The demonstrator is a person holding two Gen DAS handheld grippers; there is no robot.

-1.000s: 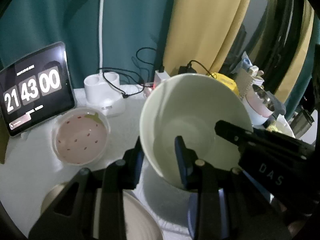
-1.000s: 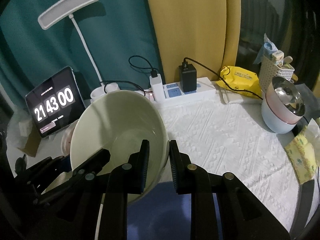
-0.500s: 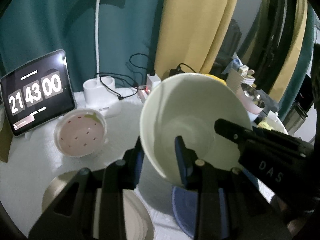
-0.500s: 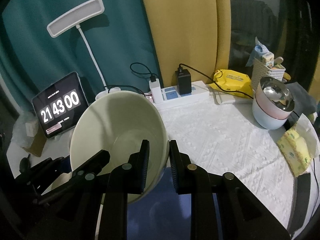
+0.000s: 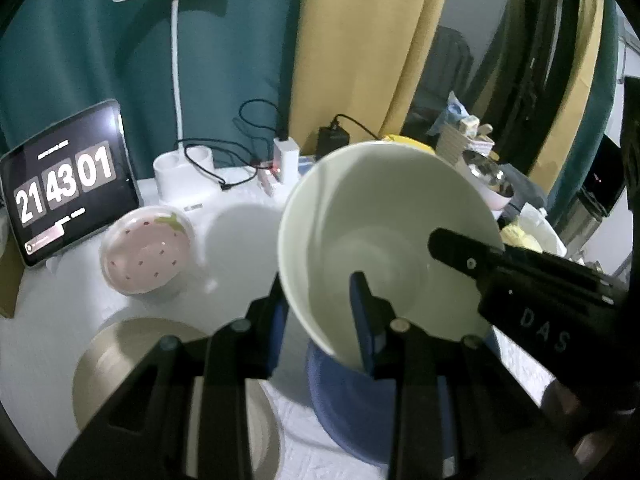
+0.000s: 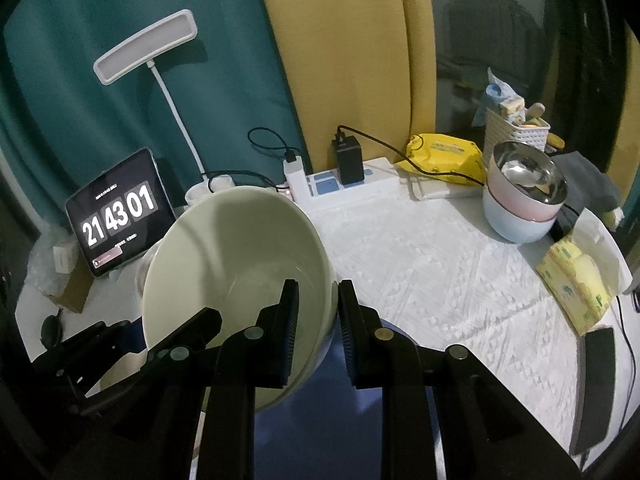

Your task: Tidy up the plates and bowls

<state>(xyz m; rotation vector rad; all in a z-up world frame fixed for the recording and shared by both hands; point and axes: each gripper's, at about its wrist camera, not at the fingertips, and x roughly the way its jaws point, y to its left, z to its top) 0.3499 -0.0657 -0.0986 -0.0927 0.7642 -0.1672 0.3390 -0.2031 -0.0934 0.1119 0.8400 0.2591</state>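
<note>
Bowl (image 5: 384, 236) lifted higher off worktop (image 6: 440, 264), more blue plate (image 5: 340, 400) showing below, left claw (image 5: 320, 312) and right claw (image 6: 318, 320) clamped on opposite rims, carrying toward stacking.

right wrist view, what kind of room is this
Probably a lived-in home room, perhaps a bedroom or study corner, not a proper kitchen. A cloth-covered table stands against teal and yellow curtains, and it carries a desk lamp, a tablet showing a clock and a loaded power strip.
</note>
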